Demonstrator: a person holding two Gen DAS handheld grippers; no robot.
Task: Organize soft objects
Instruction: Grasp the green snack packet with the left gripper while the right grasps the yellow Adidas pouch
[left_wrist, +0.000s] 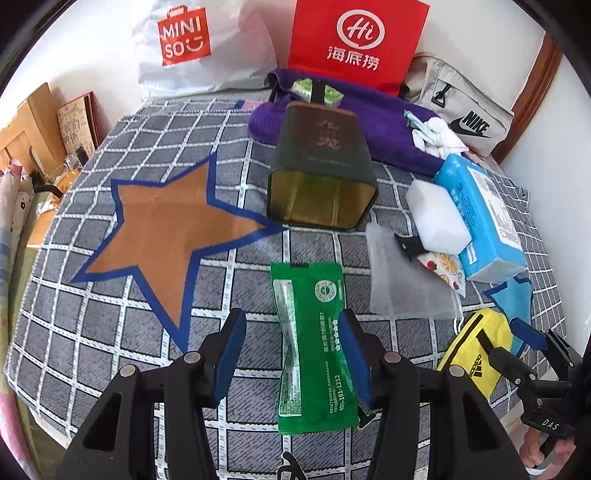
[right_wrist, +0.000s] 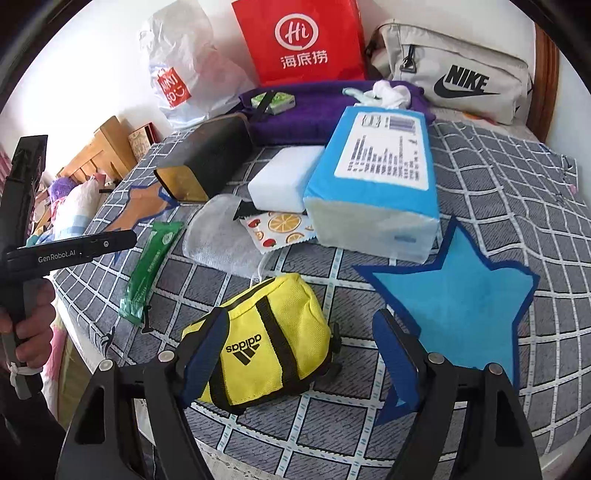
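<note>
My left claw (left_wrist: 291, 354) stands open astride the green packet (left_wrist: 314, 347), lower centre, long axis running up-frame. My right claw (right_wrist: 299, 354), open, straddles the yellow bag (right_wrist: 266, 339), lower centre.

Both wrist views look steeply down, close over the bed (left_wrist: 110, 332) – sharing green packet (left_wrist: 314, 343) and yellow bag (right_wrist: 266, 343)

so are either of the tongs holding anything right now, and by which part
Nothing is gripped. The left tongs straddle the green packet near its middle, pads not pressing. The right tongs stand open around the yellow bag.
</note>
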